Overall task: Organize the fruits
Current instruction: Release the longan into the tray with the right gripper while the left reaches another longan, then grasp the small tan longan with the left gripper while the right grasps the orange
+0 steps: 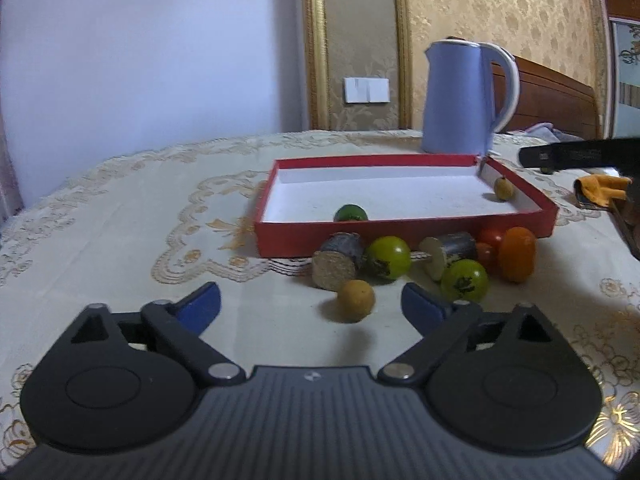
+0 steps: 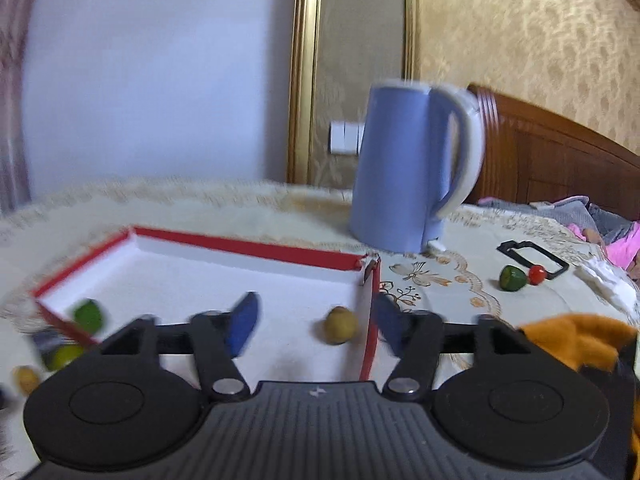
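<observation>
In the left wrist view the left hand-held gripper point(image 1: 311, 305) fills the lower part of the frame with its blue fingers point(image 1: 202, 306) spread wide and nothing clamped between them. A small yellow-brown fruit point(image 1: 355, 300) lies on the bench point(image 1: 120, 216) in the gap between the fingertips, nearer the right-hand one, with no pad pressing on it.

Just above it, at mid-frame, a cluster sits against the near wall of the red box point(image 1: 404, 236): two green tomatoes point(image 1: 389, 258), two cut cylinder pieces point(image 1: 338, 266), an orange fruit point(image 1: 517, 254) and a red tomato point(image 1: 491, 236) behind it. Inside the box a green fruit point(image 1: 351, 213) rests by the near wall, and an olive-coloured fruit point(image 1: 503, 188) lies in the far right corner. A blue kettle point(image 1: 464, 98) stands behind the box, upper right.

The right wrist view is blurred. The right hand-held gripper point(image 2: 316, 322) hangs over the box's right end with its fingers parted and empty; the box's right wall runs between them. The olive-coloured fruit point(image 2: 340, 325) lies on the white floor of the box, between the fingers and apart from both. At the right of the frame a green fruit and a small red one point(image 2: 537, 275) sit on the bench beside a black frame point(image 2: 532, 260).
</observation>
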Available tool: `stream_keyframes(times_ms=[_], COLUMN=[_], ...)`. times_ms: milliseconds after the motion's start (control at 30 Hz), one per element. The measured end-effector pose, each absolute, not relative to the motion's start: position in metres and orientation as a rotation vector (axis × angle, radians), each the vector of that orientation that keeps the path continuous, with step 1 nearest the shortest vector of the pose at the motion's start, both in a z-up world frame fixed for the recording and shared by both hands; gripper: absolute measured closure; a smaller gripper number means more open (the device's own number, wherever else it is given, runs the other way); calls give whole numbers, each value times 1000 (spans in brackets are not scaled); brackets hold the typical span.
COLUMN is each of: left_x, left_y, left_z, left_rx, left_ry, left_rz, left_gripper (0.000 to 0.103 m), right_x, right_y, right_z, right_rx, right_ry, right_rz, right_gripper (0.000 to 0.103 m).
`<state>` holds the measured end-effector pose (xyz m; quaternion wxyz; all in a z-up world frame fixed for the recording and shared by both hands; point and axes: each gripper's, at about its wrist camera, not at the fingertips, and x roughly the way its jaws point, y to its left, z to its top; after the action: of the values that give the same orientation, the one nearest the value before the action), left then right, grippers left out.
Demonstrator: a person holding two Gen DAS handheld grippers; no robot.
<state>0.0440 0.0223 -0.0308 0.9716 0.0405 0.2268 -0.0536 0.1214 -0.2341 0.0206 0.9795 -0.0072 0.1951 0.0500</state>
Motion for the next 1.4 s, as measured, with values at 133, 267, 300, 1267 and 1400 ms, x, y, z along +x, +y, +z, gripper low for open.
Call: stream_keyframes(times_ms=[133,267,300,1267,1400], left_x=[50,57,59,69,72], left_y=[15,8,7,37,39], left_z=[-31,-29,-29,-22,-27], left_rx=[89,107,110,-15,-17], left_ry=[480,501,503,458,477], left_rz=[-118,-124,-124,-1,-2], left_gripper=[15,26,29,80,80], right_x=[75,55,55,42,49], right_y=[-238,-234,-233,-199,-187], right_z=[16,5,4,-9,-12], right_rx=[57,86,85,-91,-123], right_ry=[326,333,342,404,444], right_rz=[70,30,33,123,184], right_gripper=[16,16,16,2,8])
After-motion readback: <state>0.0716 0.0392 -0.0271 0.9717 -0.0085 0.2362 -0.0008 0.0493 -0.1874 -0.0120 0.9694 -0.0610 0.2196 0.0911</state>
